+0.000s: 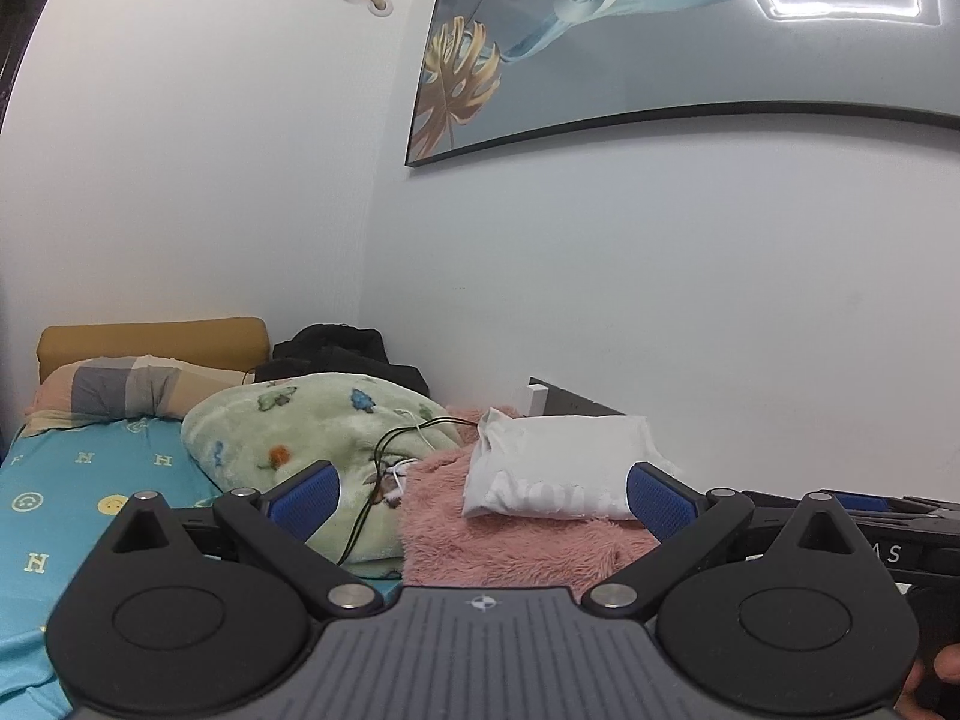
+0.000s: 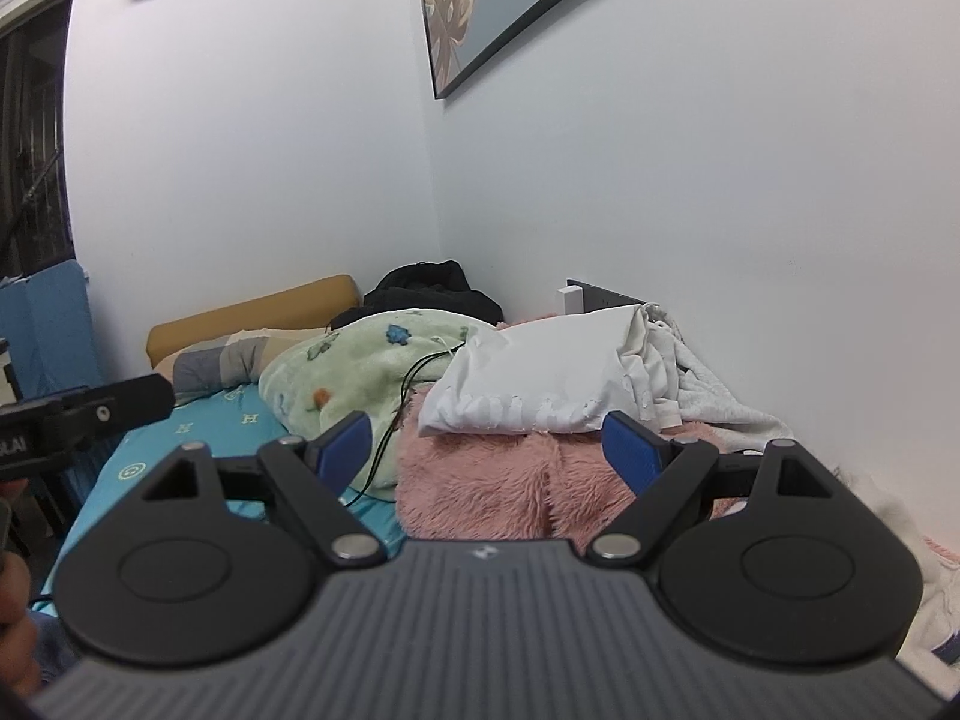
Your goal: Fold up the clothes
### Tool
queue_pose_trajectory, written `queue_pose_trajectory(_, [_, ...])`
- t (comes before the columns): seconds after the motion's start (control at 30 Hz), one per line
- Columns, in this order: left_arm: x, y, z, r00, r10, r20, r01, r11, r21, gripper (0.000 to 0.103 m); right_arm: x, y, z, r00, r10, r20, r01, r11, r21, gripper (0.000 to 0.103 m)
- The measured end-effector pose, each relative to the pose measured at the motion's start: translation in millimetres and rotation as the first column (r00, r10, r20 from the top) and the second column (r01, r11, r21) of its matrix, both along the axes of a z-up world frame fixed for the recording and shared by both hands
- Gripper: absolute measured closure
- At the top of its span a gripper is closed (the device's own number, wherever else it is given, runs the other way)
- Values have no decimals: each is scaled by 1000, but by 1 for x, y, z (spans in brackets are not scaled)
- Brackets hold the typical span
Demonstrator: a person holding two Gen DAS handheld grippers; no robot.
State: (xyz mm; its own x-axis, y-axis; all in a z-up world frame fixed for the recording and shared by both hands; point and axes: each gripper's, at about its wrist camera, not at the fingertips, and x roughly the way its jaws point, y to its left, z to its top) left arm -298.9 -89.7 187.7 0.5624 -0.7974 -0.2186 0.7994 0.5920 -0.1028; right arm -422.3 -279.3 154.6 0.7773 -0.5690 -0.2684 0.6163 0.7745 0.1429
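Left gripper (image 1: pixel 483 495): jaws spread wide, nothing between the blue pads (image 1: pixel 306 501); it hovers above the bed, clear of all fabric. Right gripper (image 2: pixel 485 450): likewise released and empty, held level above the pink fleece blanket (image 2: pixel 480 492).

Task item: a white garment (image 2: pixel 540 381), already in a flat rectangular bundle, lies on the pink fleece blanket near the wall-side edge of the bed. Both views show faint lettering on its near face. Loose white and grey clothing (image 2: pixel 702 384) is heaped just beside it, against the wall.

Adjacent items: a green fleece blanket (image 1: pixel 312 426) lies beside the garment toward the head of the bed, with 2 thin cables (image 1: pixel 384 468), 1 black and 1 white, trailing over it. A checked pillow (image 1: pixel 120 387) and dark clothing (image 1: pixel 342 354) sit at the head end. The blue patterned sheet (image 1: pixel 78 480) covers the outer side.

Assessment: no grasp is made; the step in hand appears to be the approach to the next garment.

Recommendation: lower both grippers to 2 separate corners of 1 garment, pinch a single layer only, and lift it clear of the heap. Keep the left gripper off the cables, which could snag.
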Motion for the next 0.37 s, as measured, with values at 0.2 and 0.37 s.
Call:
queue_pose_trajectory(0.2, [4,6,0,1000,18,-10,-18,1000,-18,0,6,5,-1,1000,8,-10,-8,1000,-17,18])
queue_pose_trajectory(0.37, [4,6,0,1000,9,-7,-10,1000,-19,0,7,8,1,1000,0,-19,-1,999,-35,18])
